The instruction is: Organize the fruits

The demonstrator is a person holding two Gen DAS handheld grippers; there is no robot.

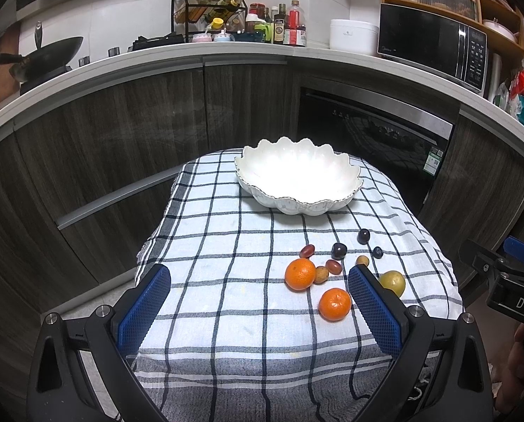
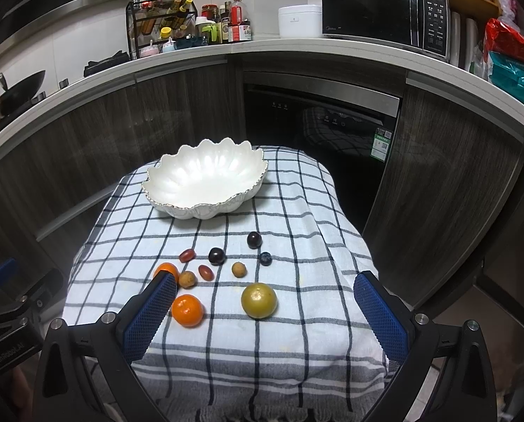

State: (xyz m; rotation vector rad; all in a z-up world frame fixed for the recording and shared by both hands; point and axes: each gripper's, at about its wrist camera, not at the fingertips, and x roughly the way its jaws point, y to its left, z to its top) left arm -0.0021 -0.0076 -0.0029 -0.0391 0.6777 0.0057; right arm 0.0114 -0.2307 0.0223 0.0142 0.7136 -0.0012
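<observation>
A white scalloped bowl (image 1: 298, 179) (image 2: 205, 179) stands empty at the far end of a small table under a blue-checked cloth (image 1: 226, 246) (image 2: 297, 228). Loose fruit lies nearer: two oranges (image 1: 299, 274) (image 1: 335, 304) (image 2: 187, 310), a yellow-green fruit (image 1: 392, 282) (image 2: 259, 300), and several small dark and brown fruits (image 1: 339, 251) (image 2: 216, 256). My left gripper (image 1: 258, 302) is open and empty above the near cloth, left of the fruit. My right gripper (image 2: 265, 313) is open and empty, with the yellow-green fruit between its fingers' line.
Dark cabinets and a dishwasher (image 2: 318, 123) stand behind the table. The counter carries a wok (image 1: 47, 56), a spice rack (image 1: 209, 14), bottles, a rice cooker (image 2: 298, 21) and a microwave (image 2: 385, 14).
</observation>
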